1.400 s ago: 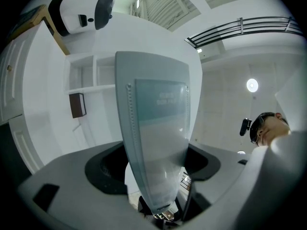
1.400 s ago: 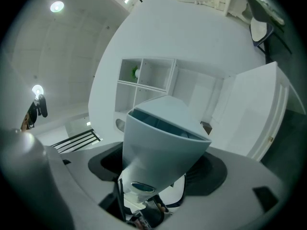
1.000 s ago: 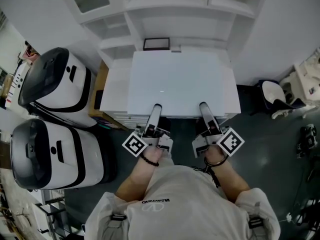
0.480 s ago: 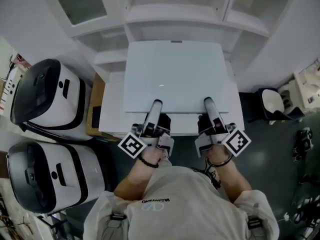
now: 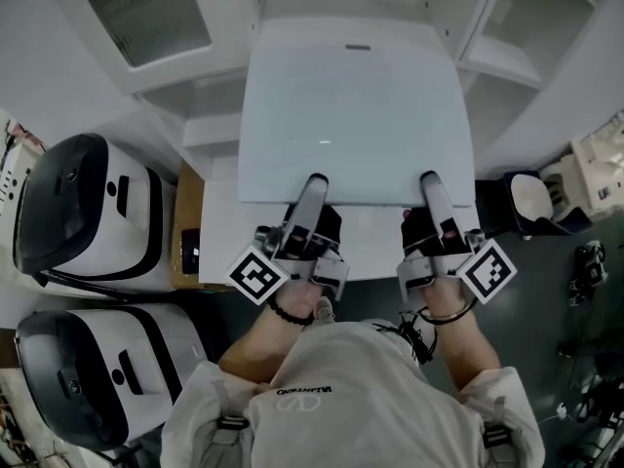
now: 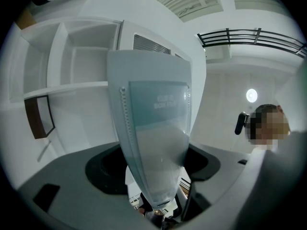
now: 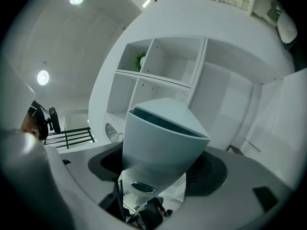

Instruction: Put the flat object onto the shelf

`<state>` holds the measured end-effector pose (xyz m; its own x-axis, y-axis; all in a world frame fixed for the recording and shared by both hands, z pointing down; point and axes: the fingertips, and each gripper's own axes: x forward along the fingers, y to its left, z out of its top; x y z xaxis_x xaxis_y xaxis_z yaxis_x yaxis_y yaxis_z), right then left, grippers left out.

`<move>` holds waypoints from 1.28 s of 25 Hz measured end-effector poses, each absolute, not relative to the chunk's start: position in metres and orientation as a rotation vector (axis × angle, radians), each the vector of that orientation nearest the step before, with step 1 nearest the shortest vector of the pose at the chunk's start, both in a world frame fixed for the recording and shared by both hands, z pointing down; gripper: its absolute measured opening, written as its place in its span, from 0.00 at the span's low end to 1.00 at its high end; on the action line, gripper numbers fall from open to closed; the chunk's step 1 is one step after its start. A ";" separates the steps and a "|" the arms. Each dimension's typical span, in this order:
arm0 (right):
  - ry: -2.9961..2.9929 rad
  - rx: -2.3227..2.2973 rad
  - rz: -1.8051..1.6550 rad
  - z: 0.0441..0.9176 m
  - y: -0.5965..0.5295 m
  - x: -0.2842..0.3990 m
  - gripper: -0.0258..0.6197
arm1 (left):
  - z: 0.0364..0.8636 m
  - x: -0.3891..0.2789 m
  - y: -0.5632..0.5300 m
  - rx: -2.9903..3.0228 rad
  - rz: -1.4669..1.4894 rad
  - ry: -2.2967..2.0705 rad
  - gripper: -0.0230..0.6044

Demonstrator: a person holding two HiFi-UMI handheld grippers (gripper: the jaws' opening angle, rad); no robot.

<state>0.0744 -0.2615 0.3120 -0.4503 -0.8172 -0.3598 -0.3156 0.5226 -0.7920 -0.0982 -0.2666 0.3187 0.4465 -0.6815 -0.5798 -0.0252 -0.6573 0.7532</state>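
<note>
The shelf (image 5: 216,131) fills the top of my head view, and the panel (image 5: 351,105) sits flat just in front of it. My left gripper (image 5: 312,191) and right gripper (image 5: 433,189) each pinch its near edge, one toward either corner.

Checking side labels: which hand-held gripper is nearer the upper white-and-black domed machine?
Left. Gripping the pale-blue flat panel, the left hand-held gripper is right of the domed machine; the right hand-held gripper lies farther right.
</note>
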 end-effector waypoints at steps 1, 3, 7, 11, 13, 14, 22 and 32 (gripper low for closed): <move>2.008 -0.925 -0.831 0.307 -0.268 0.073 0.61 | 0.315 -0.100 -0.273 2.017 -1.230 -0.583 0.57; 2.017 -0.931 -0.818 0.297 -0.280 0.070 0.61 | 0.307 -0.102 -0.286 2.015 -1.229 -0.573 0.57; 2.021 -0.925 -0.808 0.283 -0.295 0.068 0.61 | 0.293 -0.103 -0.300 2.022 -1.224 -0.572 0.57; 2.017 -0.906 -0.804 0.273 -0.307 0.071 0.61 | 0.282 -0.100 -0.311 2.032 -1.218 -0.586 0.57; 2.012 -0.903 -0.812 0.270 -0.315 0.074 0.61 | 0.277 -0.098 -0.318 2.033 -1.216 -0.597 0.57; 2.011 -0.903 -0.816 0.269 -0.321 0.075 0.61 | 0.274 -0.097 -0.323 2.031 -1.215 -0.602 0.57; 2.006 -0.913 -0.832 0.257 -0.363 0.091 0.61 | 0.262 -0.083 -0.362 2.007 -1.221 -0.625 0.57; 2.011 -0.912 -0.935 0.257 -0.425 0.099 0.61 | 0.261 -0.075 -0.412 1.954 -1.205 -0.717 0.57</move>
<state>0.0991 -0.4248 0.2567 -0.4850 -0.8175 -0.3105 -0.2897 0.4852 -0.8250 -0.0751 -0.4124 0.2614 0.4082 -0.7582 -0.5084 -0.0855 -0.5863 0.8056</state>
